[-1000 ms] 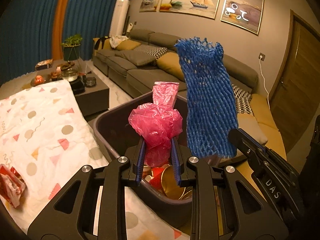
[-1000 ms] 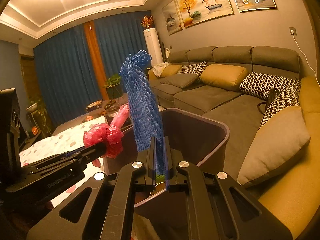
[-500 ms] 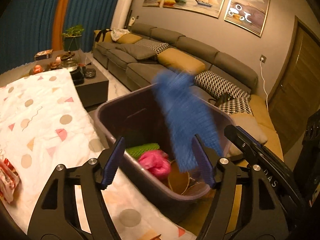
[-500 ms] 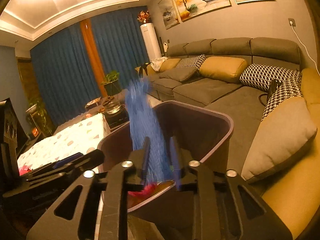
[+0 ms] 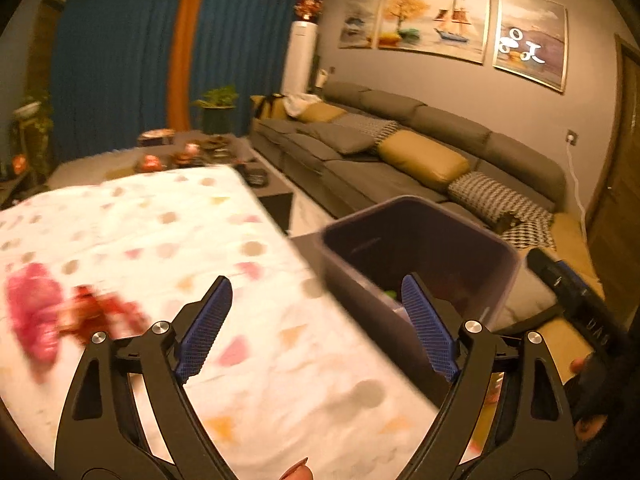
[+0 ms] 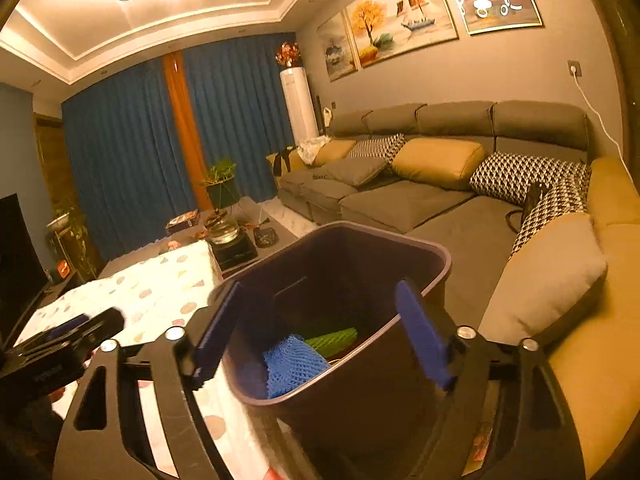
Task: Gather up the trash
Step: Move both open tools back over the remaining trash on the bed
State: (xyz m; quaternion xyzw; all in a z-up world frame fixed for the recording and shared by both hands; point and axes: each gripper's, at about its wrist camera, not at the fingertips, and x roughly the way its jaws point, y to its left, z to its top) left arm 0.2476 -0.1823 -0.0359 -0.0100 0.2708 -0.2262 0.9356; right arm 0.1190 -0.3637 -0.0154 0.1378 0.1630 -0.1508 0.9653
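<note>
A dark purple trash bin (image 6: 408,242) (image 5: 460,224) stands beside the table. Inside it lie a blue foam net (image 6: 292,368) and a green foam net (image 6: 332,340). My right gripper (image 6: 320,320) hovers over the bin's near rim, its jaws opening, with nothing between them. My left gripper (image 5: 316,312) is over the patterned tablecloth (image 5: 160,240), its jaws opening and empty. Red wrappers (image 5: 60,316) lie blurred on the cloth at the left, beyond the left finger. The left gripper shows in the right wrist view at the lower left (image 6: 80,332).
A grey sectional sofa (image 6: 420,196) with mustard and houndstooth cushions runs behind and right of the bin. A dark coffee table (image 6: 236,236) with a glass teapot and dishes lies beyond the tablecloth. Blue curtains and potted plants stand at the back.
Both grippers opened. The pink bag and the blue net dropped into the bin. The left gripper swung left from above the bin to over the tablecloth; the red wrappers came further into view.
</note>
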